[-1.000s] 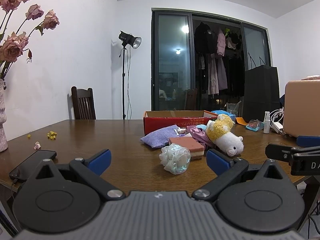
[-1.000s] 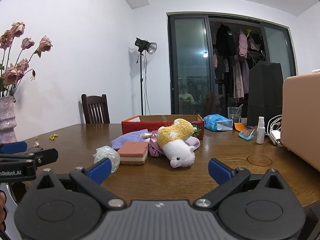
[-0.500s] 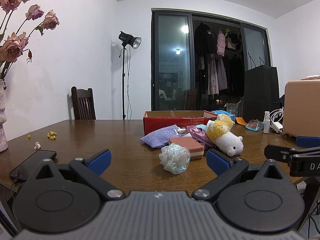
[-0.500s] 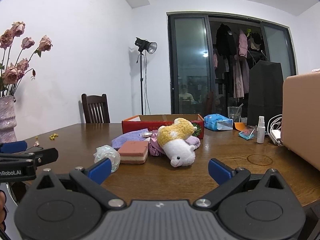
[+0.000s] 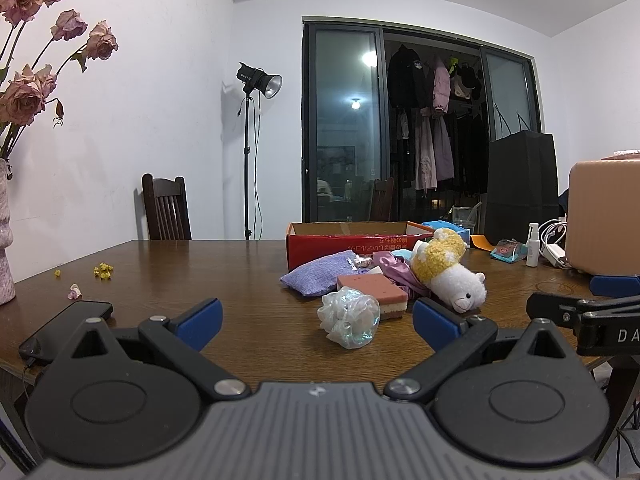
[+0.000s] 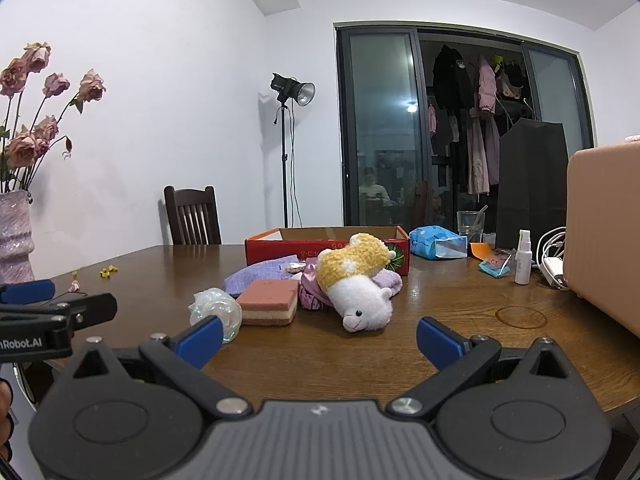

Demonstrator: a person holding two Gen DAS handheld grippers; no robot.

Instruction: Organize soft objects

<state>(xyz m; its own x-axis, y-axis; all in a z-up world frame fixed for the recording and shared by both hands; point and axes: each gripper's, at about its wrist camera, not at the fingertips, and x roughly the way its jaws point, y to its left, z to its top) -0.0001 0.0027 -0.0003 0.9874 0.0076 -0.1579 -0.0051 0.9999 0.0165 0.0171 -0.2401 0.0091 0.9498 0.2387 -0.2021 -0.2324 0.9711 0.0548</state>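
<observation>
A heap of soft things lies mid-table in front of an open red box (image 5: 352, 240) (image 6: 326, 246): a white and yellow plush animal (image 5: 450, 274) (image 6: 358, 286), a pink sponge (image 5: 374, 290) (image 6: 270, 302), a shiny white scrunchie (image 5: 350, 316) (image 6: 214, 310), a lilac pouch (image 5: 318, 272) (image 6: 260, 274) and purple cloth (image 5: 394, 272) (image 6: 312, 294). My left gripper (image 5: 316, 322) is open and empty, near the table's front edge, short of the scrunchie. My right gripper (image 6: 318, 338) is open and empty, short of the plush.
A black phone (image 5: 66, 322) lies at the front left beside a vase of dried roses (image 6: 16, 236). A tan case (image 6: 604, 236), spray bottle (image 6: 523, 256), charger, tissue pack (image 6: 436, 242) and glass stand at the right. A chair (image 5: 166, 212) stands behind the wooden table (image 5: 192, 276).
</observation>
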